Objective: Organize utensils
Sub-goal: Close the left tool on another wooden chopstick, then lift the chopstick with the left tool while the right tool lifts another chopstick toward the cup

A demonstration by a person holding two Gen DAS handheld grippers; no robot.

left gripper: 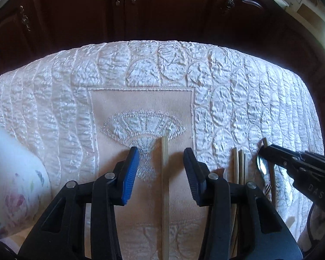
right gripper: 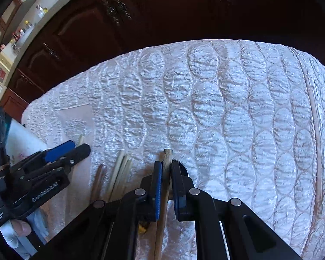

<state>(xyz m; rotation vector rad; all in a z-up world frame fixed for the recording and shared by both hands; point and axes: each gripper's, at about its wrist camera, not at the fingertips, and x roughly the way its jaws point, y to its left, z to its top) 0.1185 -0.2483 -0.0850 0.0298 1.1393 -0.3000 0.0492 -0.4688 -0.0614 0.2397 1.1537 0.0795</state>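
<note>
A: Looking down at left gripper [left gripper: 161, 151]: spread wide, straddling pale stick [left gripper: 165, 173], touching it with neither pad. Lying flat on cloth [left gripper: 140, 69], in line with the fingers, well apart from bundle [left gripper: 238, 166] on the right.

B: And seeing right gripper [right gripper: 166, 164] pressed together, pinching dark stick [right gripper: 168, 153] near its far end, with the tip poking out past the pads.

A: Judging both sticks as very light, stiff and thin, probably wood or bamboo. Hardly fragile, but smooth, so easy to roll or swing between pads.

B: Better then to take hold nearer the middle, not at an end. Otherwise likely to pivot and hang down.

A: Also resting low on soft quilted cloth. Probably necessary to press the pads a little into the cloth to catch the sides. Careful not to pinch the cloth together with it.

B: Close squarely across the thin width, and gently. Needs no force.

A: Noting spoon [left gripper: 262, 165] just beside dark stick, below right gripper. Surely heavier, shiny, more slippery. Best taken by the handle, mostly hidden here.

B: Cannot tell what else lies near it.
</note>
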